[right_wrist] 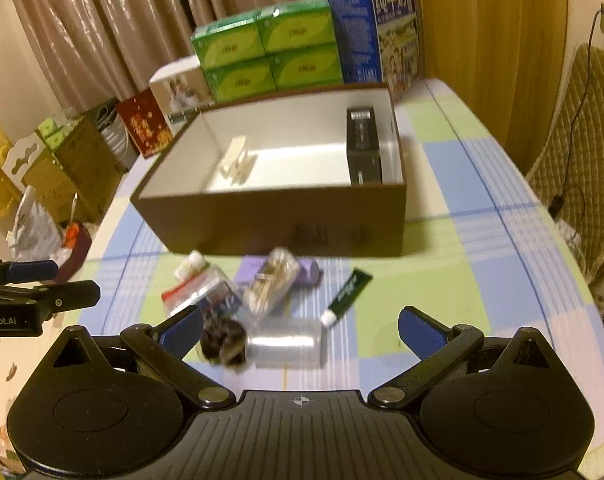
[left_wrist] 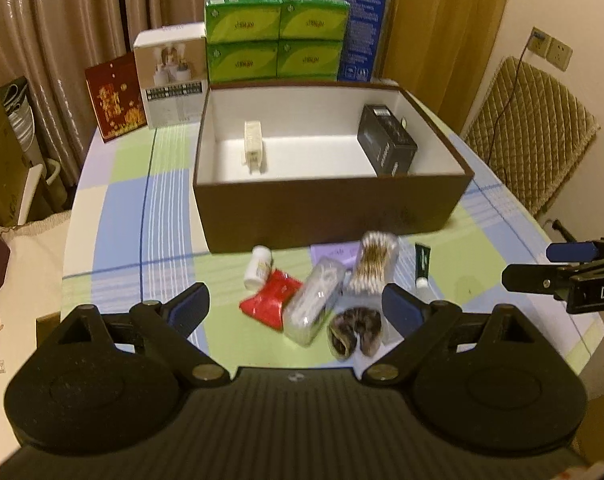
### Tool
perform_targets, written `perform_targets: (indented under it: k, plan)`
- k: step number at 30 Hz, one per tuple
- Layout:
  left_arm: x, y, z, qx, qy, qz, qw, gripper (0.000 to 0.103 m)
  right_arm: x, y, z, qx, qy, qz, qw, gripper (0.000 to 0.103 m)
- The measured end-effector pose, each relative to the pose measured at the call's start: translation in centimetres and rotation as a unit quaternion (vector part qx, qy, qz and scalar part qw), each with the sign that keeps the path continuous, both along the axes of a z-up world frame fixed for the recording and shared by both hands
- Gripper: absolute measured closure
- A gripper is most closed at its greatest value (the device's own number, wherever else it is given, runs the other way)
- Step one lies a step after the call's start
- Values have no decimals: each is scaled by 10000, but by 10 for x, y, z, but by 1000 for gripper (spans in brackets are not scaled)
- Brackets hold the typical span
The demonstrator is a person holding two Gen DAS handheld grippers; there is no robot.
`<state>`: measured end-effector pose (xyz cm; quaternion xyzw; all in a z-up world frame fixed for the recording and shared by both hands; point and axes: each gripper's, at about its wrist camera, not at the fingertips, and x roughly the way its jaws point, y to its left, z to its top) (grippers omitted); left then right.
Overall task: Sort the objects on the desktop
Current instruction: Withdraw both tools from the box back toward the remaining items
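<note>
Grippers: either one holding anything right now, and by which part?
Nothing is held. The left gripper and the right gripper are both open, with empty jaws, above the small items lying on the table before the brown box.

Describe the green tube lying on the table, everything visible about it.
The green tube is a small squeeze tube, dark green with pale lettering too blurred to read and a white cap at its near end. It looks like soft plastic. It lies flat on the checked tablecloth, angled with its crimped end toward the brown box and its cap toward the camera. It sits right of the pile of small items, apart from both grippers; whether it touches the clear container beside it cannot be told.
</note>
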<state>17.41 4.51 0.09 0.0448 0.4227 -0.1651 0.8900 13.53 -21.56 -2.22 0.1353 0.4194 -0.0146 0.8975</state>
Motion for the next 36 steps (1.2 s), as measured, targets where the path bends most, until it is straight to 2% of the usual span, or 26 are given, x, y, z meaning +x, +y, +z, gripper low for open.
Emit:
perform_targets:
  k: [13, 27, 33, 36]
  plan:
    - [-18, -5, -22, 128, 246, -24, 9996, 14, -17, 1, -24, 141, 337, 69, 9993, 2]
    - [-11, -13, -44, 173, 411, -109, 9989, 19, -7, -3, -49, 259, 574, -22, 9980, 2]
    - [2, -20, -56, 209, 419, -281, 9985, 25, -1, -7, -57, 310, 678, -85, 9972, 2]
    - [12, -24, -63, 271, 431, -412, 9979, 32, 3, -9, -61, 320, 717, -132, 9968, 2]
